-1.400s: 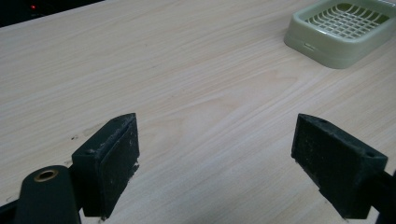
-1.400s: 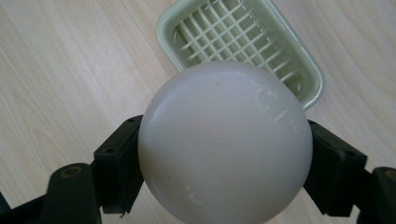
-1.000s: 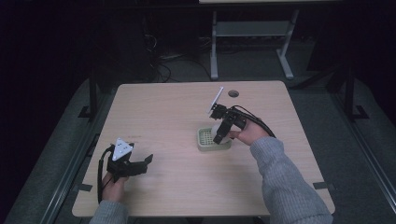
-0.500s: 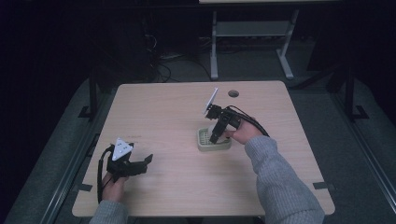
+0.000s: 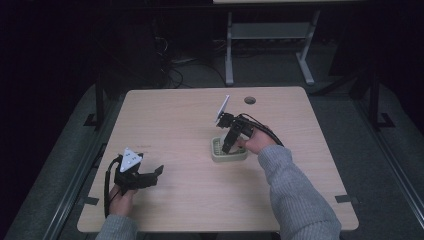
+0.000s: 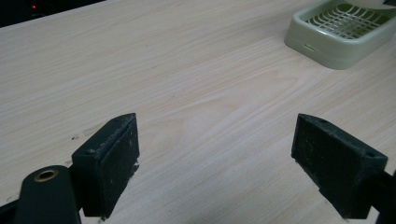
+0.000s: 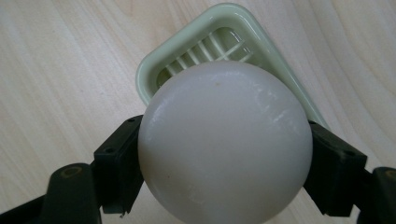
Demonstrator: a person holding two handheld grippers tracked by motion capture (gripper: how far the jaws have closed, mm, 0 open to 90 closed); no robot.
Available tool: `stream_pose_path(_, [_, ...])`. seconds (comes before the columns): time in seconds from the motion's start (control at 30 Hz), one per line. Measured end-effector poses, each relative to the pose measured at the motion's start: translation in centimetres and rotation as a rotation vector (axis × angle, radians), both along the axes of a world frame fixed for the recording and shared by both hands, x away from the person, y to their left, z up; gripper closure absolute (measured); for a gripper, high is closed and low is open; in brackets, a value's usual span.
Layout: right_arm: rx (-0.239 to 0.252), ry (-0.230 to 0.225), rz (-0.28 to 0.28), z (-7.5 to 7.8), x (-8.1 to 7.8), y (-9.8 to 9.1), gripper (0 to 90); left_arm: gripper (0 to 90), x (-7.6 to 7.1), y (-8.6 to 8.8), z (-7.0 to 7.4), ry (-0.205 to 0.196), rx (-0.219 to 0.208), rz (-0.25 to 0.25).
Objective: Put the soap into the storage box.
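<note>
White and smooth, the ball (image 7: 225, 140) sits clamped between the two black jaws of my right gripper (image 7: 224, 163), pressed on both sides; in the right gripper view it hangs directly over the pale green slotted tray (image 7: 187, 51), which lies flat on the wooden table (image 7: 56, 70); whether the ball touches the tray I cannot tell. From the high view my right gripper (image 5: 229, 145) points down over the tray (image 5: 218, 156) near the table's middle; my left gripper (image 5: 150, 175) rests at the near left, well apart, its jaws spread wide around bare wood; the tray (image 6: 322, 44) shows far off in the left gripper view.
</note>
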State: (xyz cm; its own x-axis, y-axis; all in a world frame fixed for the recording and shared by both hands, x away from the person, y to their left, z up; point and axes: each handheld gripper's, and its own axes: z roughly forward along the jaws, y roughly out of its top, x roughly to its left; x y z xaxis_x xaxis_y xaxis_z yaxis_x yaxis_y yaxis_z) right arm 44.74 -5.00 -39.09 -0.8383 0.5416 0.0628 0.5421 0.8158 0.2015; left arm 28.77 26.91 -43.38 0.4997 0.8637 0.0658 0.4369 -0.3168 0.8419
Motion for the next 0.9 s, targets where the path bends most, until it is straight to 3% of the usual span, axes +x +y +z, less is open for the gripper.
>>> stream_pose_path(0.9, [-0.065, 0.009, -0.026, -2.1, 1.1, 1.2, 23.2, 14.8, 0.0, 0.0, 0.0, 0.002, -0.002, -0.001])
